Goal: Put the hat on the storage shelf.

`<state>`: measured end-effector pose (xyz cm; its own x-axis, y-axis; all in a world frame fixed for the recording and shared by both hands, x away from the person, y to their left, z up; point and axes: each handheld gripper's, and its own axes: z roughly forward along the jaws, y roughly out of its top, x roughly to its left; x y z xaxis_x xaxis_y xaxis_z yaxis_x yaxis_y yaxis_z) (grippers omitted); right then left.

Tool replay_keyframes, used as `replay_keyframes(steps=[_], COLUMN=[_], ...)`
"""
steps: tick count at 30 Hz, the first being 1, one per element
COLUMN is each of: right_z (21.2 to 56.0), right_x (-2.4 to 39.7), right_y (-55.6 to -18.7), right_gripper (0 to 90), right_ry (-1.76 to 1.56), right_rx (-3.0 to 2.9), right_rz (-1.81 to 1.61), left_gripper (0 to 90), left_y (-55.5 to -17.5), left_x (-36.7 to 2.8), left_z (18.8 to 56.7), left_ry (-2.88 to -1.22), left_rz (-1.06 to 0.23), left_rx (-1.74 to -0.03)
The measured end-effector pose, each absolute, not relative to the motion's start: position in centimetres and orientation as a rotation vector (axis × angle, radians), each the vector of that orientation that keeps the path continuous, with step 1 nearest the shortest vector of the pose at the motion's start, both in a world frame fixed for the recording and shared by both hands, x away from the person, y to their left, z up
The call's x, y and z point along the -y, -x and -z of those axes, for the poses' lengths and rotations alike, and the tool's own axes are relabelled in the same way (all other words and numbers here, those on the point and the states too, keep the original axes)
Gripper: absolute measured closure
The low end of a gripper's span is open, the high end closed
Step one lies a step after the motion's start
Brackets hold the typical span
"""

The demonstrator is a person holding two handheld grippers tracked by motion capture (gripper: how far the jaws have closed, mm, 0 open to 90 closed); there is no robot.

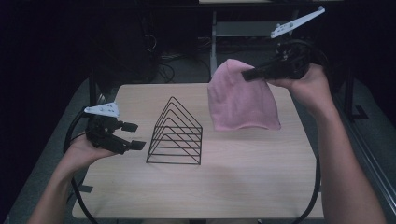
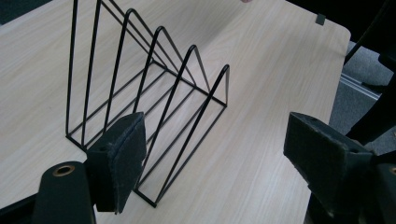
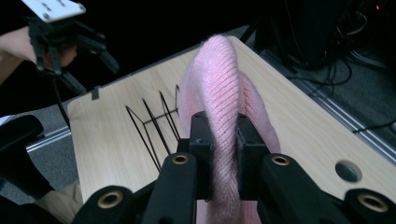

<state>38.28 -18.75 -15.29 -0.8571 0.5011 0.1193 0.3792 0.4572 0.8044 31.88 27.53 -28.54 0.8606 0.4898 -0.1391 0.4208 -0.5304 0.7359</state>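
Observation:
A pink knitted beanie [image 1: 240, 98] hangs by its crown from my right gripper [image 1: 247, 73], which is shut on it above the table's far right; its hem rests on the wood. In the right gripper view the knit [image 3: 224, 107] is pinched between both jaws. A black wire file rack [image 1: 176, 134] with several triangular dividers stands mid-table, left of the beanie. My left gripper [image 1: 133, 136] hovers open just left of the rack, nothing between its pads [image 2: 122, 154]. The rack [image 2: 149, 93] lies right ahead of it in the left gripper view.
The light wooden table [image 1: 233, 186] has a round cable hole [image 3: 348, 171] near its right side. Cables trail off both sides of the table. Dark desk legs and wiring stand behind the far edge.

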Motion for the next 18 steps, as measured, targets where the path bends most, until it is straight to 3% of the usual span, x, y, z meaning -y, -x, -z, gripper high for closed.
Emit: replay_keyframes(steps=[18], right_z=[11.9], right_x=[13.2], right_y=[-38.7], right_gripper=[80.2], right_ry=[-0.609], right_rx=[-2.608], right_rz=[-1.394], left_gripper=[21.4], left_y=[-32.8], left_x=[-27.2], left_z=[27.1], left_ry=[-2.192], left_rz=[-0.117], left_rx=[-0.645])
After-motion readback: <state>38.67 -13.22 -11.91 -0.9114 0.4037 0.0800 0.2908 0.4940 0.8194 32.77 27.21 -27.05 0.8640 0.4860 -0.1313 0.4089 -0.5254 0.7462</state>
